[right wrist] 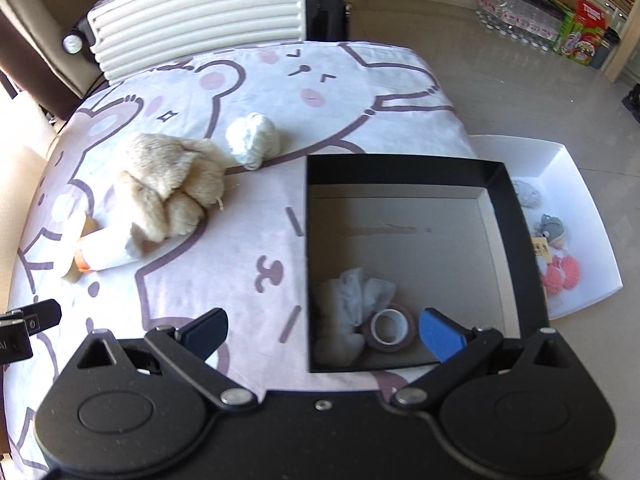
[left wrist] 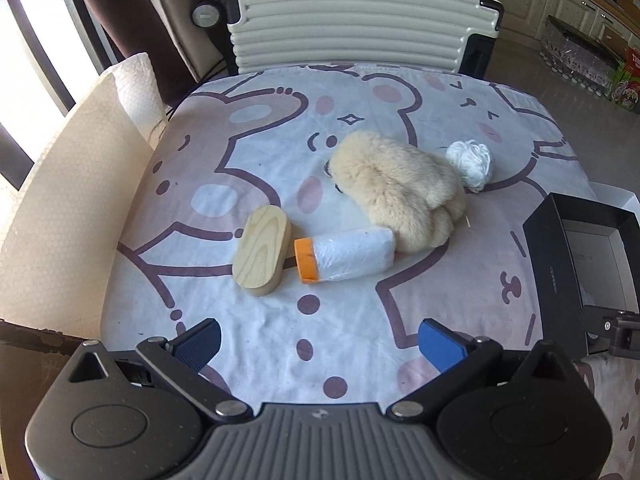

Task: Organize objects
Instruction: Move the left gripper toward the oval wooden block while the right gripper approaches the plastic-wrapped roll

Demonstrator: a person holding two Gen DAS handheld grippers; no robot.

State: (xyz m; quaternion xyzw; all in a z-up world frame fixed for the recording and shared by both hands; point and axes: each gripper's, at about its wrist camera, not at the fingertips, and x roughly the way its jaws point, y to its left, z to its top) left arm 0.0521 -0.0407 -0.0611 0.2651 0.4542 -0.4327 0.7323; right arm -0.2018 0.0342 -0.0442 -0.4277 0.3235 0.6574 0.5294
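Right wrist view shows the black box partly filled, with a tape roll and a crumpled white bag at its near end. Left of the box on the bear-print bed, the plush toy, wrapped roll, wood block and yarn ball are not yet packed, so I judge the job under halfway. Both the right hand-held gripper, over the box's near-left corner, and the left hand-held gripper, well left of the box, hover spread wide and empty.
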